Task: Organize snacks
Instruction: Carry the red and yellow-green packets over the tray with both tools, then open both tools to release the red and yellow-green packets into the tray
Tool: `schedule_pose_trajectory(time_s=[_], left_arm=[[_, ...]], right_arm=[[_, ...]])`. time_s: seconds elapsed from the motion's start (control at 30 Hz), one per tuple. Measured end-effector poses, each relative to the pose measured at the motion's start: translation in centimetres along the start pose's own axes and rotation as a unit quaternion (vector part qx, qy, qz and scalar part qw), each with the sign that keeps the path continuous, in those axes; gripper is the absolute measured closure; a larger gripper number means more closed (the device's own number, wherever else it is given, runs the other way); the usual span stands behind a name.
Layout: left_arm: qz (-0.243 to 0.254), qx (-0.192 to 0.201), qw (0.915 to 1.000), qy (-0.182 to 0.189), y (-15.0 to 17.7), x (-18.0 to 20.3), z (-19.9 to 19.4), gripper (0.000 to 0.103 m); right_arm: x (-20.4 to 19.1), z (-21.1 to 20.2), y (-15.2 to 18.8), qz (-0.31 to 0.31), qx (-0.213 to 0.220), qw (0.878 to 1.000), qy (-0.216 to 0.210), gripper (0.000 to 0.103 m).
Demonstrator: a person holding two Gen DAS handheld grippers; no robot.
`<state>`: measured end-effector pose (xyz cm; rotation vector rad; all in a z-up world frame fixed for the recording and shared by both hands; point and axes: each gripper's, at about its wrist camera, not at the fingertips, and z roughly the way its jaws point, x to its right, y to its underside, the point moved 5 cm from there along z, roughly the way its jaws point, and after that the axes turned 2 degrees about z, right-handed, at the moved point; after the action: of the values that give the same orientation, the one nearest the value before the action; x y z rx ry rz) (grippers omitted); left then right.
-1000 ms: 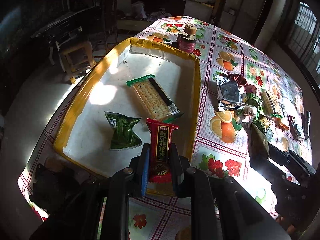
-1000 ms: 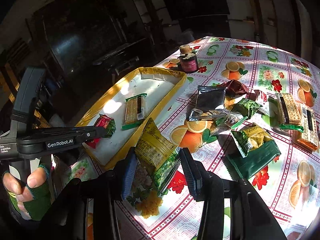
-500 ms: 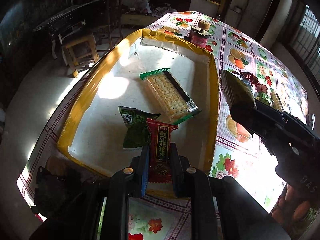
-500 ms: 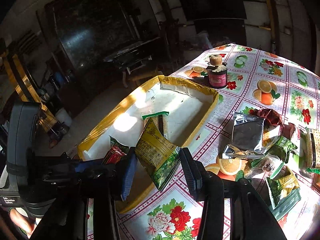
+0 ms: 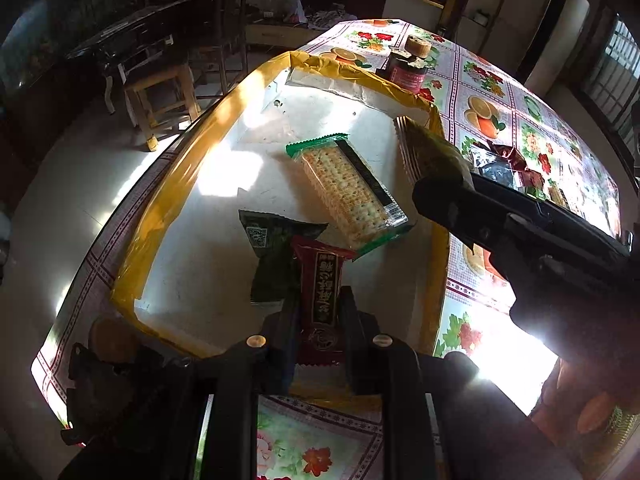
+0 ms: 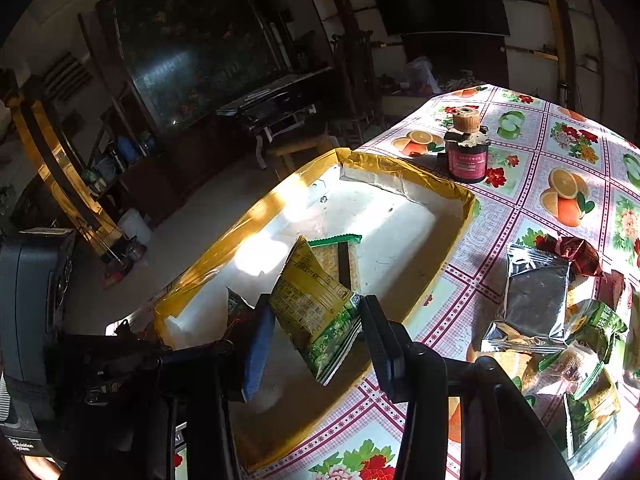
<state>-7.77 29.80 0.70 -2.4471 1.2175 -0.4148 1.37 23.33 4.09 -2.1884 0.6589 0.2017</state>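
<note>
Table (image 6: pixel 532 184) carries a yellow-rimmed tray (image 5: pixel 236 100); in it I see a cracker pack (image 5: pixel 348 188) and a dark green packet (image 5: pixel 272 256) on the white floor. Loose snack pile (image 6: pixel 560 320) sits on the table right of the tray; a dark jar (image 6: pixel 467 152) stands just past its far rim. My left gripper (image 5: pixel 318 312) has fingers clamped on a red packet (image 5: pixel 322 284) over the tray's near end. Right gripper (image 6: pixel 316 336) fingers pinch a yellow-green packet (image 6: pixel 316 304) above the tray.
</note>
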Motion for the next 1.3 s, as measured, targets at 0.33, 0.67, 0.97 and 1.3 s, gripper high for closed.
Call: schedule_pose_trajectory(time_s=[0.33, 0.67, 0.97, 1.3], left_arm=[[-0.001, 0.001, 1.0000, -0.004, -0.7, -0.2, 0.3, 0.085], [0.013, 0.008, 0.9996, -0.025, -1.8, 0.8, 1.2, 0.085], [0.024, 0.014, 0.9985, -0.047, -2.2, 1.2, 1.8, 0.085], [0.021, -0.004, 0.9976, -0.067, -2.1, 0.7, 3.4, 0.084]], right_arm=[[0.4, 0.9, -1.2, 0.001, 0.001, 1.000, 0.002, 0.054], [1.8, 3.6, -3.5, -0.003, -0.010, 1.000, 0.019, 0.055], [2.3, 6.4, -3.5, -0.013, -0.029, 0.999, 0.030, 0.055], [2.6, 8.1, -2.7, -0.011, -0.044, 0.999, 0.026, 0.054]])
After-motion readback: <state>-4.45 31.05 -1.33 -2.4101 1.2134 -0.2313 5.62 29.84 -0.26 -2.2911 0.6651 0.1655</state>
